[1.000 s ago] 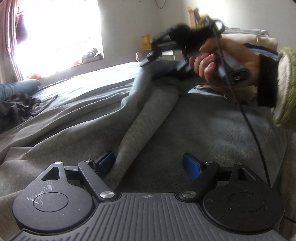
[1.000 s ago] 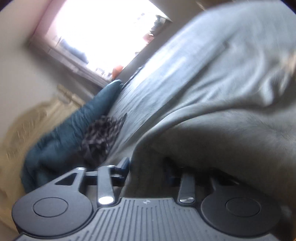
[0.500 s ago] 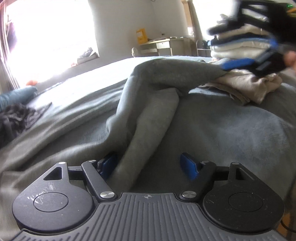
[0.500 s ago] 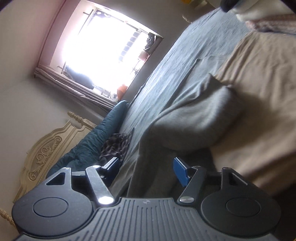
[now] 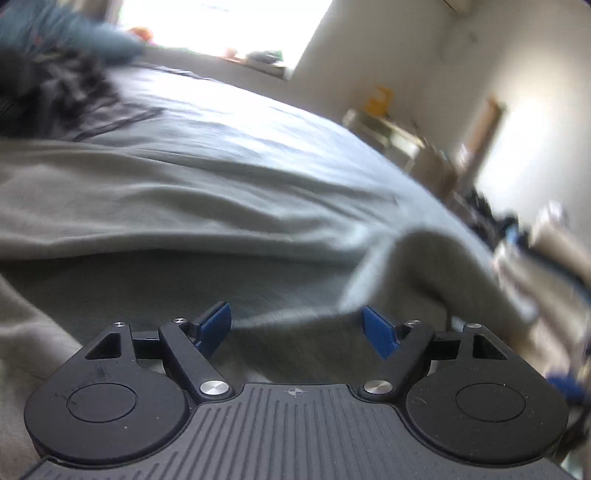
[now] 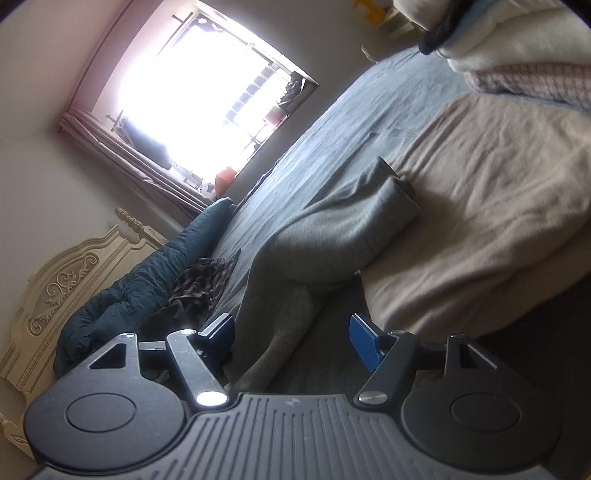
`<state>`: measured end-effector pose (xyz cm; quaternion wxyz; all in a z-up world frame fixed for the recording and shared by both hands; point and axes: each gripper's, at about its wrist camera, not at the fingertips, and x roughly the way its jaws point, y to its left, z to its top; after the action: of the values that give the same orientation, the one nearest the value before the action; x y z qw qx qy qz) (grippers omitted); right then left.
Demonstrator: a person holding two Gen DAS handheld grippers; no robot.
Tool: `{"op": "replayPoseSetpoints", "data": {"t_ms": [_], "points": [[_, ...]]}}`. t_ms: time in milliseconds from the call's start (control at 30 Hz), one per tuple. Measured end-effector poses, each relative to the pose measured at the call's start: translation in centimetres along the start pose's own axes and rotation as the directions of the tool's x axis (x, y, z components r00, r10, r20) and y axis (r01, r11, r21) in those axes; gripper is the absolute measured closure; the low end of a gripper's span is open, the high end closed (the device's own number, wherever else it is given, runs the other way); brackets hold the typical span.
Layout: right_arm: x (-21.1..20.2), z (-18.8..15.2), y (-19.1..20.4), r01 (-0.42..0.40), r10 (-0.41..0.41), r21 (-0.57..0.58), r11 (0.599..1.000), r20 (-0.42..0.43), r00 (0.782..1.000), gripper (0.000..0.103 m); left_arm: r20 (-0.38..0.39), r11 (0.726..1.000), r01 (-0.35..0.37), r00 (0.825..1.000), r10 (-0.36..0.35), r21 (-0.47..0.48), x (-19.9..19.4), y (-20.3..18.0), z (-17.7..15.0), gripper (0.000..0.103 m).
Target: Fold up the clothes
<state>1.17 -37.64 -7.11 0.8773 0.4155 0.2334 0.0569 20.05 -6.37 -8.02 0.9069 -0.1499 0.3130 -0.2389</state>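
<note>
Left gripper (image 5: 297, 326) held low over the bed, jaws spread and opening a touch wider, blue pads (image 5: 214, 325) clear of any cloth, nothing pinched. Grey garment (image 5: 192, 206) spread in long soft folds across the bed straight ahead, filling the near and middle of the left wrist view, one thick fold (image 5: 424, 254) humped up to the right just past the right pad. Picture badly smeared there. Dark patterned cloth (image 5: 70, 99) bunched far left beside a teal quilt (image 5: 74, 37). Stack of folded clothes (image 5: 546, 258) blurred at the far right edge. Bright window (image 5: 221, 26) far off, pale furniture (image 5: 395, 140) against the wall.

Right gripper (image 6: 291, 338) likewise parted, jaws opening, pads (image 6: 364, 343) bare. Strip of the same grey garment (image 6: 332, 236) lying between them without being pressed, running away from the near edge to a rolled, doubled end further out, just beside a beige garment (image 6: 491, 206) laid flat on the right. Grey-blue bedsheet (image 6: 332, 125) stretched beyond toward the window (image 6: 199, 92). Teal quilt (image 6: 140, 284) and dark patterned cloth (image 6: 203, 280) at the left near a carved cream headboard (image 6: 62, 288). Stack of folded clothes (image 6: 517, 51) at the far upper right.
</note>
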Motion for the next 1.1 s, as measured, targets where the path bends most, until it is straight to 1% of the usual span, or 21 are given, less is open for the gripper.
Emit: {"op": "replayPoseSetpoints", "data": {"t_ms": [67, 100, 200, 267, 367, 433, 467, 500, 533, 567, 600, 633, 667, 700, 733, 767, 833, 867, 933, 1033, 1100], "points": [[-0.1, -0.3, 0.0, 0.012, -0.012, -0.008, 1.000, -0.002, 1.000, 0.031, 0.041, 1.000, -0.004, 0.999, 0.004, -0.005, -1.7, 0.0, 0.1, 0.023], [-0.2, -0.2, 0.0, 0.020, -0.020, -0.018, 1.000, 0.006, 1.000, 0.031, 0.058, 1.000, -0.001, 0.998, 0.000, 0.019, -2.6, -0.5, 0.1, 0.023], [-0.4, 1.0, 0.2, 0.067, -0.063, -0.065, 0.996, 0.049, 0.997, 0.031, 0.084, 0.985, 0.003, 0.996, -0.017, 0.173, -4.9, -3.5, -1.0, 0.022], [-0.3, 2.1, 0.5, 0.121, -0.111, -0.116, 0.986, 0.087, 0.990, 0.031, 0.064, 0.952, 0.025, 0.997, -0.047, 0.304, -5.6, -5.7, -2.6, 0.021], [0.9, 3.9, 1.1, 0.223, -0.197, -0.219, 0.950, 0.132, 0.971, 0.031, 0.022, 0.870, 0.039, 0.998, -0.058, 0.492, -5.4, -8.9, -5.7, 0.021], [2.3, 5.0, 1.3, 0.285, -0.254, -0.284, 0.915, 0.144, 0.957, 0.031, 0.016, 0.819, 0.000, 1.000, -0.012, 0.574, -4.5, -10.3, -7.5, 0.023], [3.1, 5.4, 1.1, 0.309, -0.278, -0.306, 0.901, 0.140, 0.950, 0.031, 0.010, 0.805, -0.014, 1.000, 0.011, 0.594, -3.9, -10.6, -8.1, 0.023], [4.0, 5.8, 0.9, 0.329, -0.301, -0.325, 0.887, 0.134, 0.944, 0.031, -0.003, 0.802, -0.021, 1.000, 0.029, 0.597, -3.3, -10.7, -8.5, 0.024], [4.9, 6.2, 0.7, 0.339, -0.318, -0.341, 0.877, 0.117, 0.941, 0.031, -0.013, 0.807, -0.025, 0.999, 0.040, 0.589, -2.8, -10.7, -8.7, 0.026], [5.5, 6.3, 0.6, 0.337, -0.325, -0.358, 0.871, 0.097, 0.941, 0.032, -0.021, 0.821, -0.024, 0.999, 0.044, 0.570, -2.5, -10.4, -8.7, 0.027], [6.2, 6.4, 0.6, 0.333, -0.329, -0.374, 0.866, 0.077, 0.941, 0.035, -0.027, 0.834, -0.027, 0.998, 0.050, 0.551, -2.2, -10.2, -8.6, 0.032], [6.8, 6.5, 0.6, 0.328, -0.333, -0.391, 0.860, 0.057, 0.941, 0.038, -0.030, 0.845, -0.034, 0.998, 0.058, 0.534, -2.0, -10.0, -8.4, 0.040], [6.9, 6.5, 0.8, 0.323, -0.331, -0.406, 0.855, 0.052, 0.942, 0.053, -0.029, 0.854, -0.043, 0.997, 0.068, 0.518, -1.8, -9.7, -8.1, 0.044], [7.0, 6.5, 1.0, 0.318, -0.327, -0.420, 0.850, 0.052, 0.944, 0.073, -0.026, 0.862, -0.056, 0.997, 0.079, 0.505, -1.7, -9.4, -7.8, 0.048], [6.5, 6.6, 1.5, 0.300, -0.306, -0.415, 0.859, 0.054, 0.950, 0.083, -0.024, 0.869, -0.067, 0.996, 0.090, 0.491, -1.6, -9.1, -7.4, 0.052], [5.9, 6.9, 2.0, 0.279, -0.281, -0.404, 0.871, 0.056, 0.958, 0.090, -0.023, 0.876, -0.073, 0.995, 0.096, 0.476, -1.5, -8.8, -7.1, 0.055], [4.2, 7.5, 3.2, 0.222, -0.216, -0.375, 0.900, 0.058, 0.975, 0.094, -0.029, 0.894, -0.070, 0.995, 0.092, 0.443, -1.6, -8.2, -6.3, 0.064], [3.2, 7.9, 4.0, 0.181, -0.171, -0.362, 0.915, 0.060, 0.983, 0.095, -0.037, 0.905, -0.062, 0.996, 0.085, 0.421, -1.8, -7.8, -5.9, 0.066], [1.1, 8.7, 5.8, 0.096, -0.078, -0.340, 0.936, 0.066, 0.995, 0.095, -0.046, 0.925, -0.045, 0.997, 0.066, 0.377, -2.4, -7.1, -4.9, 0.077], [-2.3, 9.7, 8.6, -0.002, 0.032, -0.321, 0.947, 0.089, 0.995, 0.096, -0.045, 0.950, 0.008, 0.999, 0.006, 0.312, -4.2, -5.8, -3.1, 0.084], [-4.6, 10.5, 10.0, -0.058, 0.092, -0.310, 0.949, 0.098, 0.991, 0.096, -0.041, 0.964, 0.075, 0.997, -0.066, 0.256, -5.6, -4.8, -1.8, 0.085]]}}
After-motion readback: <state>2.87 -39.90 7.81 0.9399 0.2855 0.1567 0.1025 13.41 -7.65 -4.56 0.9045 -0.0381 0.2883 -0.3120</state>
